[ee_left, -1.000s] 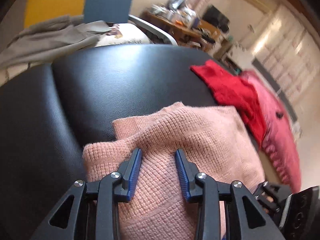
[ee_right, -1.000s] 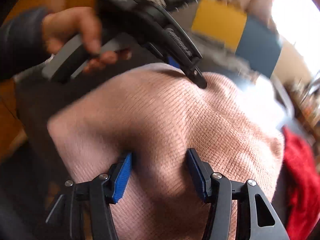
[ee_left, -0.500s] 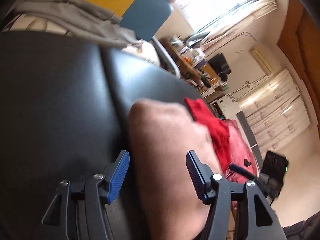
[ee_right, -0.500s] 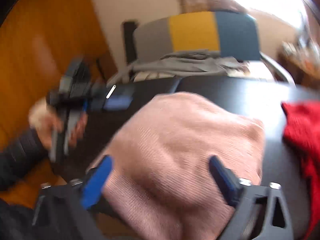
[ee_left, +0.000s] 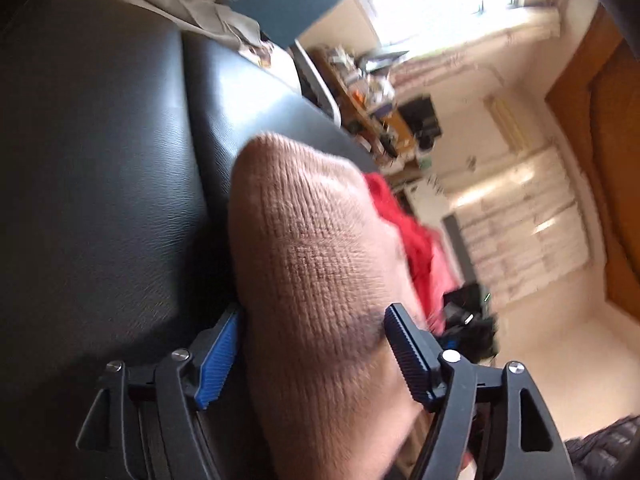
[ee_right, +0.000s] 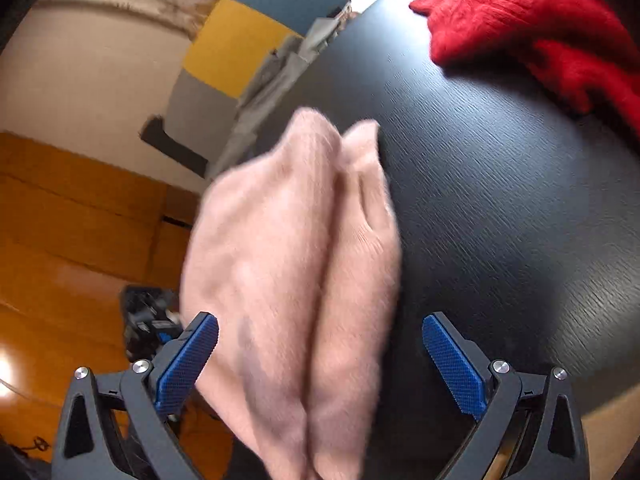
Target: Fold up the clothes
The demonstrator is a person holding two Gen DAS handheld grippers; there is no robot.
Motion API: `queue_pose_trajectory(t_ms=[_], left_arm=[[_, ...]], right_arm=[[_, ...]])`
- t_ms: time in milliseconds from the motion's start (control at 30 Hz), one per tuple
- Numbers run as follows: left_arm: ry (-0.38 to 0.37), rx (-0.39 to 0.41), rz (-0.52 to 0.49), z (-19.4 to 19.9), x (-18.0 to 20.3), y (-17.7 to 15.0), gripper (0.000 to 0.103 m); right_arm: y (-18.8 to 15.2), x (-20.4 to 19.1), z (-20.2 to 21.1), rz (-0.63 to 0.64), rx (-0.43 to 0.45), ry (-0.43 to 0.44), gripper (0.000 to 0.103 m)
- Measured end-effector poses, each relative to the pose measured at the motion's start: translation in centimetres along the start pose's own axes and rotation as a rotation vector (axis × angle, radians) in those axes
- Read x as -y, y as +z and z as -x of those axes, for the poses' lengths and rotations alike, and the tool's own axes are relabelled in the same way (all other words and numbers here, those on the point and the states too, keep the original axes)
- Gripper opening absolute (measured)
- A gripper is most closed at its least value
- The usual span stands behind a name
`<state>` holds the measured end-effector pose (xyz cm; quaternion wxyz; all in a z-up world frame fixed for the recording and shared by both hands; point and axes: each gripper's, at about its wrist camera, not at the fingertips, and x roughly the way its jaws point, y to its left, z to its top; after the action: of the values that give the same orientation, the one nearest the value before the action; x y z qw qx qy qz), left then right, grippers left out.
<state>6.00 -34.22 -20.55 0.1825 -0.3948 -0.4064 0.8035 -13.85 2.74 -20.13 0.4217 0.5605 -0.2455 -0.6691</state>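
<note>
Your left claw (ee_left: pixel 312 352) and right claw (ee_right: pixel 320 360), a second ago pinched narrowly into the pink sweater (ee_left: pixel 320 272), now both gape wide around it, the bundle doubled over above the black tabletop (ee_right: pixel 500 220), suggesting a fold nearly made.

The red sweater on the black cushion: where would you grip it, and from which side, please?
Probably the pointed corner of the red sweater, lying flat on the black cushion. Approach from the bare cushion side, where nothing blocks the right gripper.
</note>
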Motion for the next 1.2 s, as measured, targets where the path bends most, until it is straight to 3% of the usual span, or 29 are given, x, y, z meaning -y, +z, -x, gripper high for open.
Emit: queue_pose_trajectory(t_ms=[67, 167, 233, 267, 300, 333, 367, 600, 900, 1067, 1200], left_arm=[[-0.005, -0.028, -0.011, -1.2, 0.1, 0.6, 0.086], [0.001, -0.066, -0.031, -2.6, 0.6, 1.1, 0.088], [0.022, -0.094, -0.068, -3.5, 1.4, 1.3, 0.088], [0.021, -0.09, -0.081, -3.6, 1.5, 1.1, 0.081], [0.017, -0.076, -0.075, -3.5, 1.5, 0.9, 0.073], [0.014, -0.062, -0.069, -3.3, 1.4, 0.6, 0.07], [0.01, -0.048, -0.063, -3.2, 1.3, 0.3, 0.066], [0.021, 0.087, -0.045, 0.1, 2.2, -3.7, 0.059], [0.079, 0.327, -0.015, 11.3, 2.7, -10.2, 0.058], [0.142, 0.498, -0.034, 20.3, 2.9, -12.5, 0.058], [0.217, 0.652, -0.053, 28.0, 3.2, -13.8, 0.057]], right_arm=[[0.8, 0.1, -1.0, -0.023, -0.007, 0.042, 0.103], [1.6, -0.8, -2.8, 0.006, -0.04, 0.089, 0.103], [1.5, -1.2, -3.2, 0.028, -0.063, 0.107, 0.103], [1.5, -1.2, -3.5, 0.037, -0.068, 0.095, 0.099], [1.4, -1.2, -3.8, 0.045, -0.074, 0.082, 0.094], [1.4, -1.3, -4.2, 0.053, -0.079, 0.07, 0.061], [1.3, -1.3, -4.5, 0.062, -0.084, 0.058, 0.043], [1.1, -2.2, -6.6, 0.108, -0.122, 0.016, 0.042], [-1.3, -6.1, -13.8, 0.165, -0.274, 0.185, 0.042], [-2.8, -12.1, -21.4, 0.228, -0.408, 0.307, 0.042], [-4.6, -20.0, -28.3, 0.328, -0.526, 0.392, 0.042]])
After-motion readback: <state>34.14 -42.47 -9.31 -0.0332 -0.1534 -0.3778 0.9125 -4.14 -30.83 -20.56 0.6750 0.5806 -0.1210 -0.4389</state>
